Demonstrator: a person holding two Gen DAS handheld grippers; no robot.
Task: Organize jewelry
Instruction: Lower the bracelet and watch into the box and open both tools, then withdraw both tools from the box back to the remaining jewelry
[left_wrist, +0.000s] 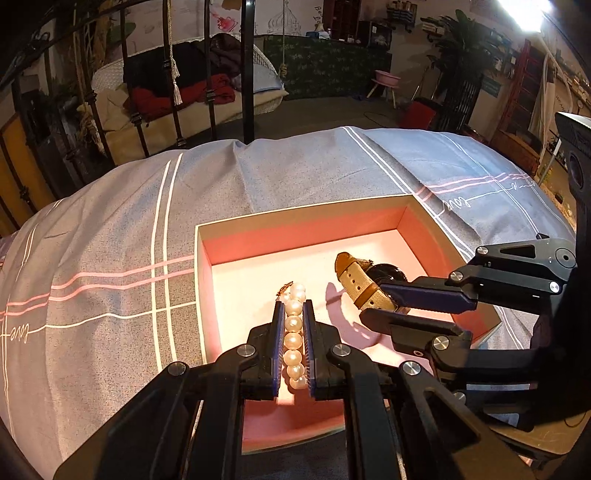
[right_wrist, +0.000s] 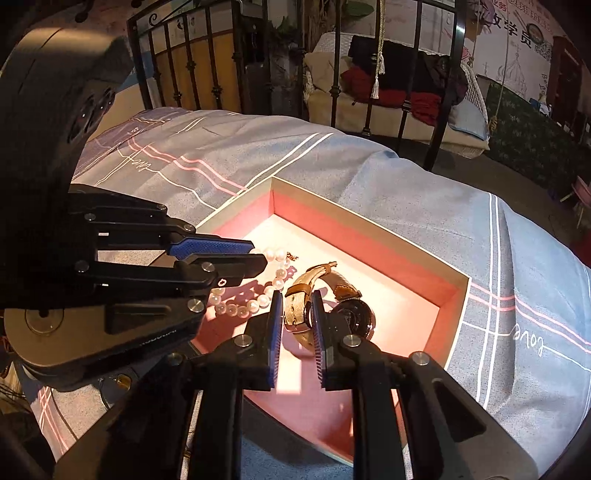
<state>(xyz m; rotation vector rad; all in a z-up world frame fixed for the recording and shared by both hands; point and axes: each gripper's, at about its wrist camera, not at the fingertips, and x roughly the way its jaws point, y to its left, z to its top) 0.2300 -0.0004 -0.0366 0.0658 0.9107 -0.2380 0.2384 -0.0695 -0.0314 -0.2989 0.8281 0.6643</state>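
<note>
An open pink-lined box (left_wrist: 303, 221) (right_wrist: 373, 225) lies on the bed. My left gripper (left_wrist: 293, 306) is shut on a pearl bracelet (left_wrist: 294, 332) and holds it inside the box; the bracelet also shows in the right wrist view (right_wrist: 255, 302), where the left gripper (right_wrist: 256, 258) comes in from the left. My right gripper (right_wrist: 297, 299) is shut on the tan strap of a wristwatch (right_wrist: 295, 310) with a dark round face (right_wrist: 356, 317), inside the box. In the left wrist view the right gripper (left_wrist: 373, 301) grips the watch (left_wrist: 360, 286) from the right.
The box rests on a grey-blue bedspread (left_wrist: 110, 258) with white and pink stripes. A black metal bed rail (left_wrist: 247, 70) (right_wrist: 443, 85) stands behind it. A wicker seat with red and dark clothes (left_wrist: 207, 88) is beyond the rail.
</note>
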